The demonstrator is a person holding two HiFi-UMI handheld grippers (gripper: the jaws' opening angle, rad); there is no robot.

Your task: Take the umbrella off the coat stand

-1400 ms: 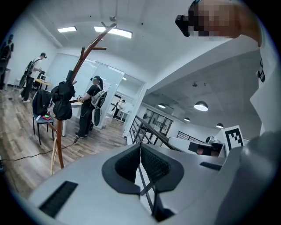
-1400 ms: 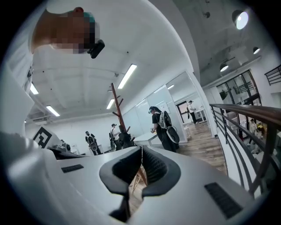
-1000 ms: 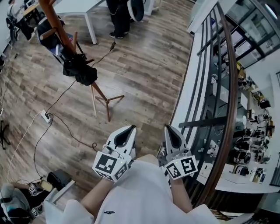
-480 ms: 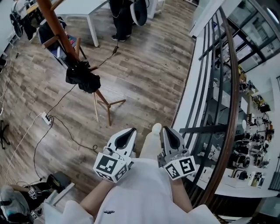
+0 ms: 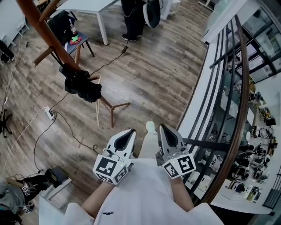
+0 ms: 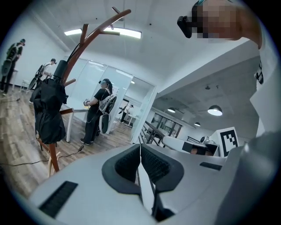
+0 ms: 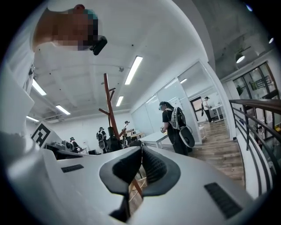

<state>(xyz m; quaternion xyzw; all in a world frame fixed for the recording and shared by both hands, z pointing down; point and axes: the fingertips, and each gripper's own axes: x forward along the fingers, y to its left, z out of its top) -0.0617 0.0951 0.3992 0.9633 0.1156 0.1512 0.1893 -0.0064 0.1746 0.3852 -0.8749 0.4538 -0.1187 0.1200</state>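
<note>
A black folded umbrella [image 5: 83, 85] hangs from a peg on the brown wooden coat stand [image 5: 44, 30], at the upper left of the head view. My left gripper [image 5: 131, 131] and right gripper [image 5: 162, 127] are held side by side in front of my body, well short of the stand, both shut and empty. In the left gripper view the umbrella [image 6: 48, 110] hangs at the left on the curved stand [image 6: 94, 35], beyond the closed left gripper [image 6: 140, 147]. The right gripper view shows the stand [image 7: 108, 101] straight ahead over the closed right gripper [image 7: 141, 147].
A person with a backpack [image 5: 134, 13] stands by a white table [image 5: 88, 5] at the back. A railing [image 5: 232, 110] runs along the right. Cables and a power strip [image 5: 49, 114] lie on the wood floor near the stand's feet [image 5: 109, 110]. A chair [image 5: 74, 39] stands behind the stand.
The coat stand and umbrella have come nearer and sit lower in the head view. Both grippers have stayed shut in front of my body.
</note>
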